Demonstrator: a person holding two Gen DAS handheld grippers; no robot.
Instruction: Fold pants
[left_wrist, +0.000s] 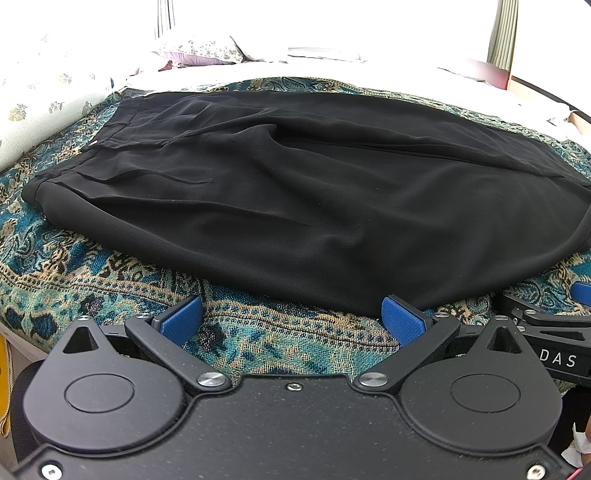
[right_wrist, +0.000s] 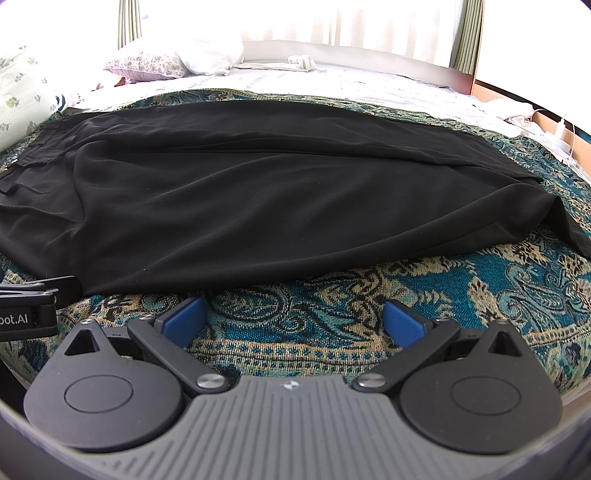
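Black pants (left_wrist: 295, 199) lie flat on a patterned teal bedspread (left_wrist: 110, 273), waistband at the left, legs running right. They also show in the right wrist view (right_wrist: 258, 199). My left gripper (left_wrist: 291, 321) is open and empty, just short of the pants' near edge; its right pad (left_wrist: 402, 317) is at the hem line. My right gripper (right_wrist: 291, 319) is open and empty over the bedspread (right_wrist: 461, 295), a little short of the near edge. The right gripper's body shows at the right of the left wrist view (left_wrist: 554, 332); the left gripper's body shows at the left of the right wrist view (right_wrist: 33, 302).
Pillows (right_wrist: 147, 62) and white bedding (right_wrist: 332, 77) lie at the far side of the bed under a bright curtained window. A wooden bed frame edge (right_wrist: 554, 122) with white cables runs at the far right. A floral quilt (left_wrist: 44, 110) lies at the left.
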